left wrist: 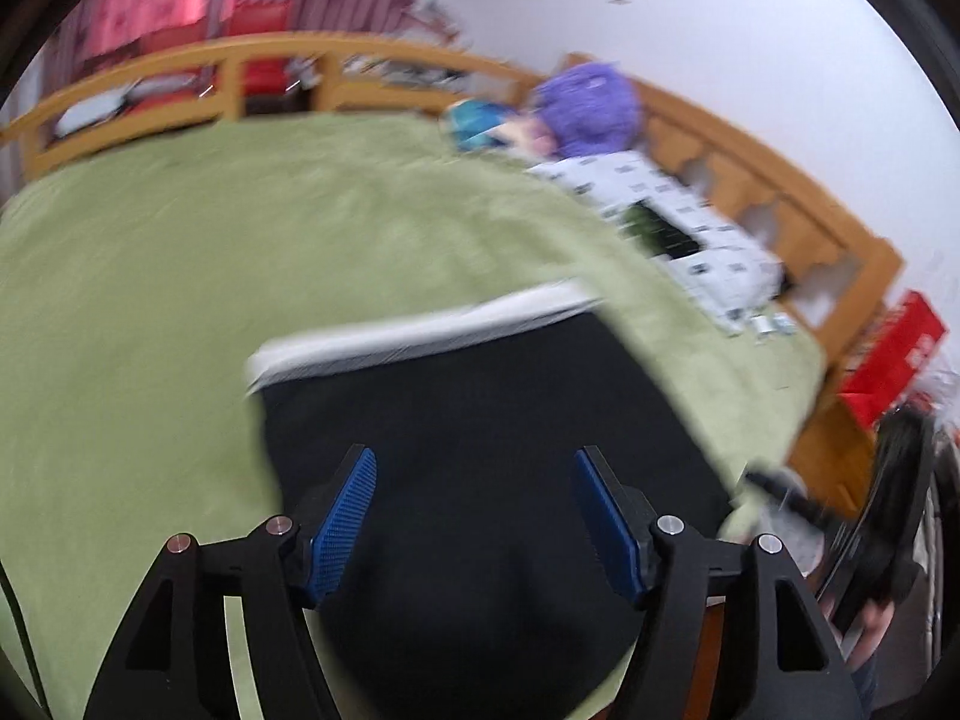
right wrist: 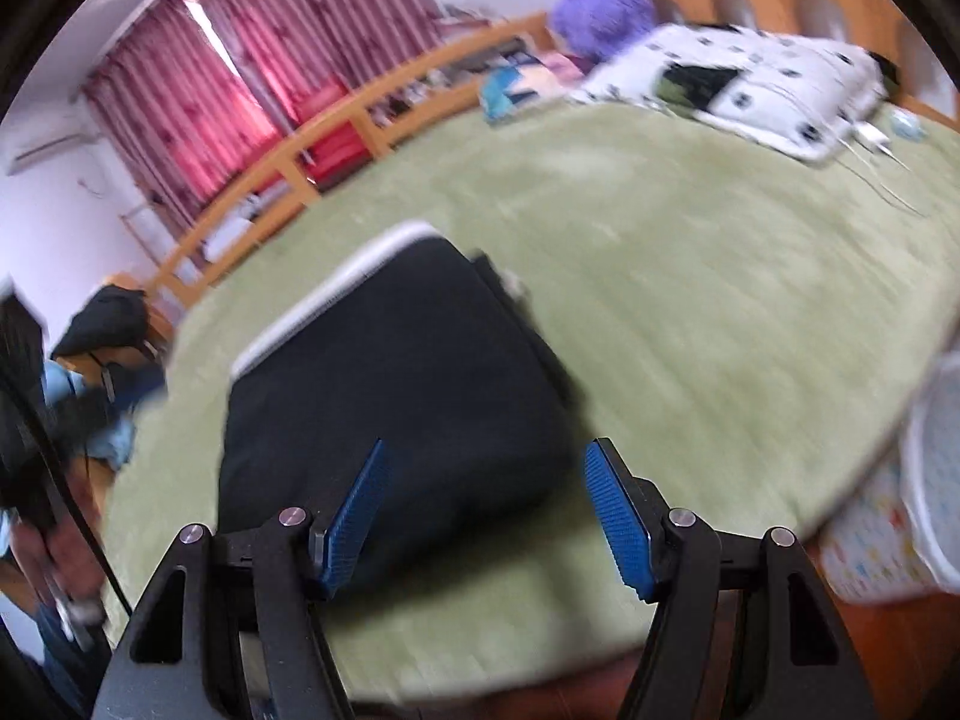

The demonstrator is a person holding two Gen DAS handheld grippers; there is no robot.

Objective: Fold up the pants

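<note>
The black pants (left wrist: 480,408) lie folded into a block on the green bed cover (left wrist: 180,270), with a white stripe (left wrist: 420,324) along the far edge. My left gripper (left wrist: 474,453) hovers over the near part of the pants, open, with nothing between its blue pads (left wrist: 342,528). In the right wrist view the pants (right wrist: 390,360) lie ahead and to the left on the cover (right wrist: 690,270). My right gripper (right wrist: 487,444) is open above their near right corner, and no cloth is pinched. Both views are blurred.
A wooden bed frame (left wrist: 372,69) runs round the far side. A purple plush toy (left wrist: 588,108) and a white patterned pillow (left wrist: 678,210) lie near the headboard. A red box (left wrist: 894,354) stands off the bed. A white basket (right wrist: 936,468) stands at the right edge.
</note>
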